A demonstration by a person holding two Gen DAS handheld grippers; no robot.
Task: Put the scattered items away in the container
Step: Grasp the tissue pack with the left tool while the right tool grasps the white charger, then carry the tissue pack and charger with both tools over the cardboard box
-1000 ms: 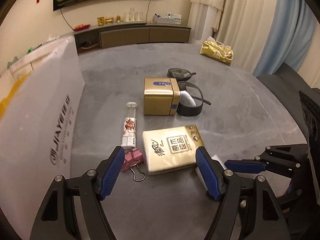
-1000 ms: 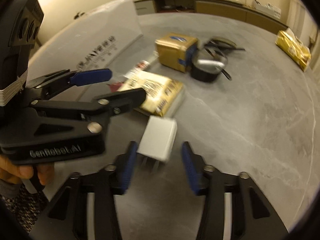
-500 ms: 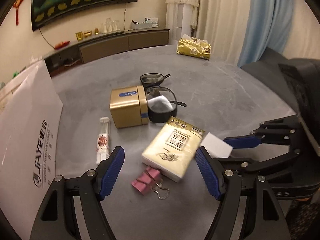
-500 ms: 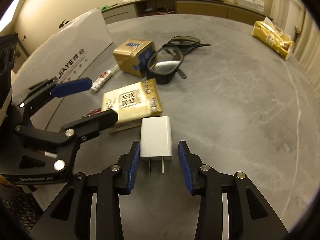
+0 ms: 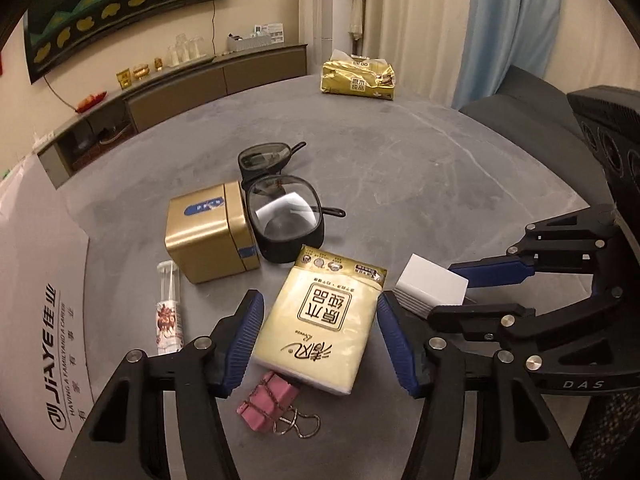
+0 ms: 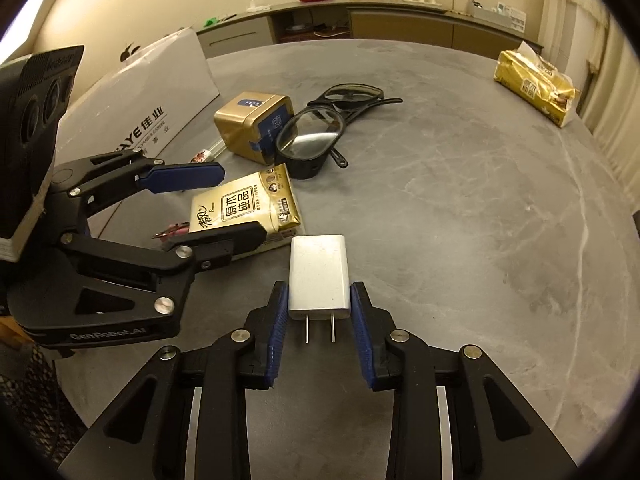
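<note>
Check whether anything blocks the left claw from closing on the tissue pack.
Nothing visible does. The left claw is open with its fingers either side of the tissue pack; the pink binder clip lies partly under the pack's near corner.

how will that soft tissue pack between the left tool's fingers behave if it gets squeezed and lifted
The cream and gold plastic-wrapped tissue pack looks soft, so it will probably dent under the open left tool rather than resist. Its glossy wrapper may slide slightly against the blue finger pads. It looks light and lies flat, so rolling seems unlikely.
</note>
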